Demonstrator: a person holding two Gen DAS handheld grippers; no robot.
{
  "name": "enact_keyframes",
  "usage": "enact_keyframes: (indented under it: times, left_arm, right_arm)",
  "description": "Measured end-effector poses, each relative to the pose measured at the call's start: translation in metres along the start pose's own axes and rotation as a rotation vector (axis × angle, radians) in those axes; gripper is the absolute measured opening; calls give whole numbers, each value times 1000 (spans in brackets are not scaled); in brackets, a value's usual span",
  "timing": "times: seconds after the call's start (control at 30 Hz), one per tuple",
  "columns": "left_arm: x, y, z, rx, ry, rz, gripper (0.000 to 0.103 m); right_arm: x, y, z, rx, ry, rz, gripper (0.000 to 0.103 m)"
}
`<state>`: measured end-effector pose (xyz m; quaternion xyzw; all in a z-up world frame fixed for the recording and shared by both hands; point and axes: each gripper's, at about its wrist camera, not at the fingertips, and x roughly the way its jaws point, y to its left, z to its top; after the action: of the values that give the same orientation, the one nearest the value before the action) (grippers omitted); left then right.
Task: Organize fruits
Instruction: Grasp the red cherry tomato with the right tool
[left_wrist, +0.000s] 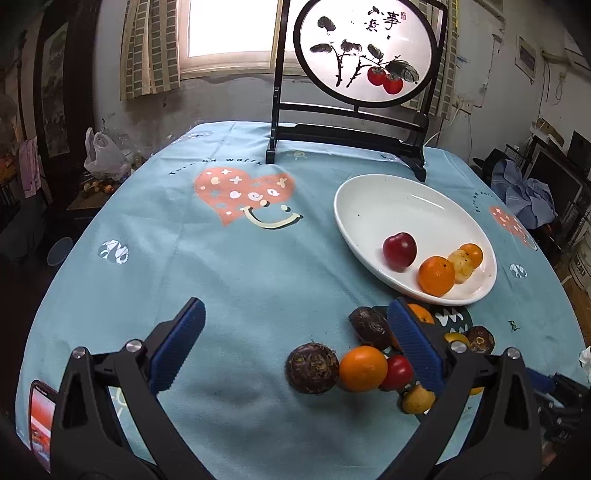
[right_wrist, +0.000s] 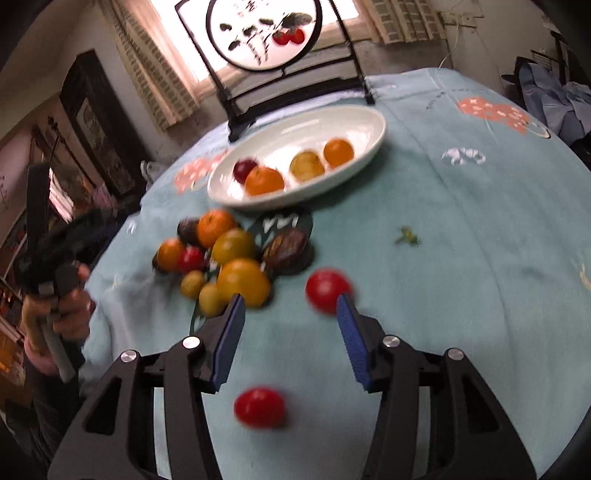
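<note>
A red fruit (right_wrist: 259, 407) lies on the blue cloth right under your right tongs (right_wrist: 291, 317), whose blue pads stand wide apart with nothing between them. A second red fruit (right_wrist: 327, 290) sits just ahead, partly behind the right-hand pad; this view is blurred. Your left tongs (left_wrist: 295, 325) are also spread open and empty above the surface (left_wrist: 221, 295). Close to their right pad is a loose pile: a brown rough fruit (left_wrist: 312, 367), an orange (left_wrist: 363, 367) touching it, a small red fruit (left_wrist: 397, 372), another dark brown fruit (left_wrist: 370, 327) and yellow ones. Beyond the pile, the white oval dish (left_wrist: 388, 206) holds a dark red fruit (left_wrist: 399, 251), two oranges and a yellowish fruit. A framed round painting (left_wrist: 364, 51) stands at the far edge.
</note>
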<state>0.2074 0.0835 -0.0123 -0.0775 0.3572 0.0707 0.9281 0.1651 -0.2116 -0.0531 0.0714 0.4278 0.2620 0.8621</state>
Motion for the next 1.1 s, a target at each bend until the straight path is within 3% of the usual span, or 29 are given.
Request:
enact_keyframes:
  times: [0.27,0.53,0.67,0.73,0.9,1.1]
  left_arm:
    - [-5,3,0,-1,-15,12,101]
    - [-4,12,-1,-13,-10,27,101]
    - [-3,22,0,-33,-3,28,101]
    - [-2,27,-1,-29,6,26,101]
    - [1,28,-11,52,28,16,100]
    - [-4,14,-33,255,19,-47,94]
  right_arm:
    - [-7,34,-36,-176,43,-143,52]
    - [-2,39,-39,-219,56,-183,52]
    - [3,41,-43,-226,92,-170,35]
    - [2,40,-44,-218,87,-161,32]
    - [-2,25,-42,-135,79,-88,31]
    - [-2,24,-41,-111,77,-64,31]
